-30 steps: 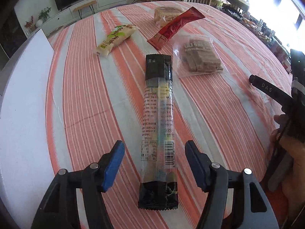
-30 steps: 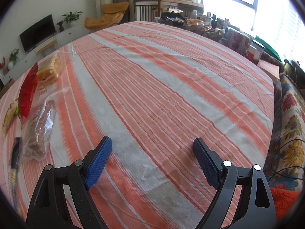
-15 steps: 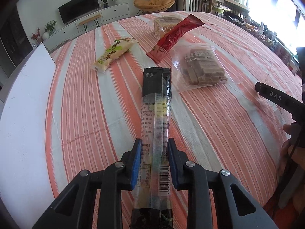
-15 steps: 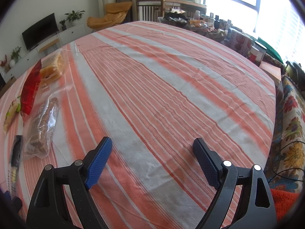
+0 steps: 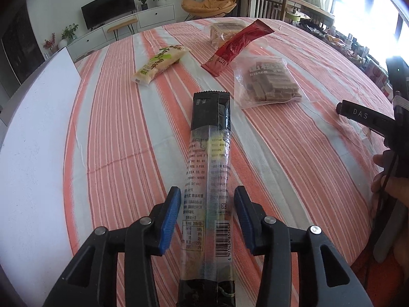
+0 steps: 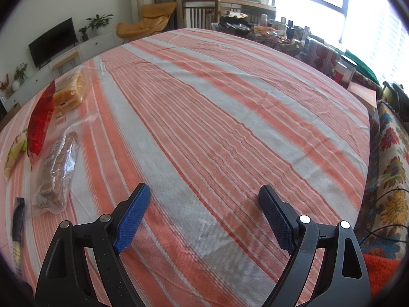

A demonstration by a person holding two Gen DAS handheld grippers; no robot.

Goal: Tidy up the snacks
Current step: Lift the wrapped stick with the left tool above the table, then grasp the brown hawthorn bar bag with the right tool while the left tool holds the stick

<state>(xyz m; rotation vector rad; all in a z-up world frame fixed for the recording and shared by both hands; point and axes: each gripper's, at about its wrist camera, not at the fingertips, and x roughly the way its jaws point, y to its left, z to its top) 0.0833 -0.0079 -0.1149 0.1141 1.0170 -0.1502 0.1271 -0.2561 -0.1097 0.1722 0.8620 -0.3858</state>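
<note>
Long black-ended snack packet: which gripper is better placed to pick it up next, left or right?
Left. The left gripper straddles the long packet, its jaws just reopened with the pads slightly clear of it. The right gripper is open over bare striped tablecloth, the packet far off to its left edge.

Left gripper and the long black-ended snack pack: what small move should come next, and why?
Probably close again on the long pack. The left gripper straddles it, but its jaws have just been opening and the blue pads stand clear of the wrapper, so nothing is gripped. The right gripper hangs open over bare cloth.
</note>
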